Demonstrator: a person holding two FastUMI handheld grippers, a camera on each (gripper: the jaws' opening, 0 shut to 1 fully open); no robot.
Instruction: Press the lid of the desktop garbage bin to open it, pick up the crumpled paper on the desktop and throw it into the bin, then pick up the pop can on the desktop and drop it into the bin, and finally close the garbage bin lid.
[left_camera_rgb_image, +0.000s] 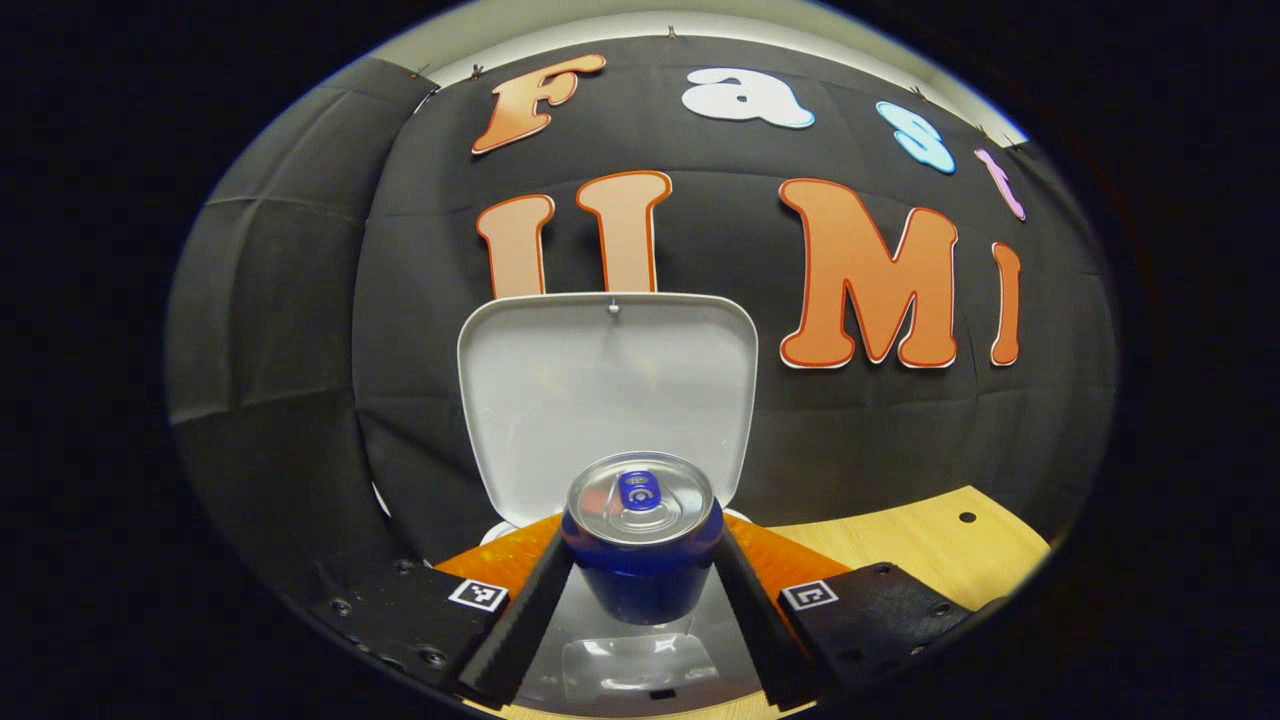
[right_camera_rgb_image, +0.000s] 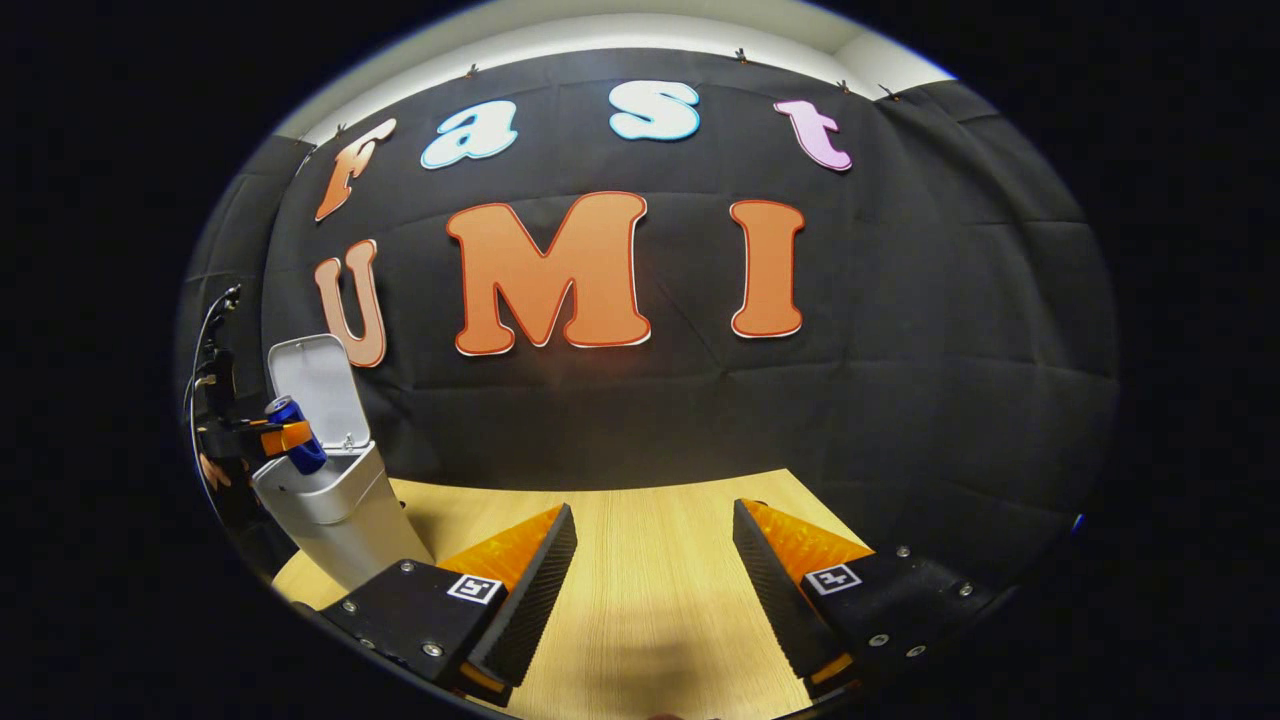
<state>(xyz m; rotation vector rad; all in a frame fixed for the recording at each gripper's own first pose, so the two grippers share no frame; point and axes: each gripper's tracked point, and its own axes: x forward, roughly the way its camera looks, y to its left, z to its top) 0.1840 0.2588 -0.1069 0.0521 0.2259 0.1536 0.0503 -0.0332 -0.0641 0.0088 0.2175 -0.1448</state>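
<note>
Right gripper view: tilted can (right_camera_rgb_image: 296, 434) over bin (right_camera_rgb_image: 335, 505).

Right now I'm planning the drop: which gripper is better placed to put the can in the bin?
Left. The left gripper already holds the can, jaws on both sides, over the bin with its lid up. The right gripper is open over the table.

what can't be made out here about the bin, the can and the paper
- Inside of the bin: in the left gripper view the can and left gripper block the opening, so whether the crumpled paper is inside cannot be told.
- The can's lower end: covered by the fingers in the left gripper view, too small in the right gripper view.
- Bin base: cut off behind the right gripper in the right gripper view.
- Lid hinge: hidden behind the can.
</note>
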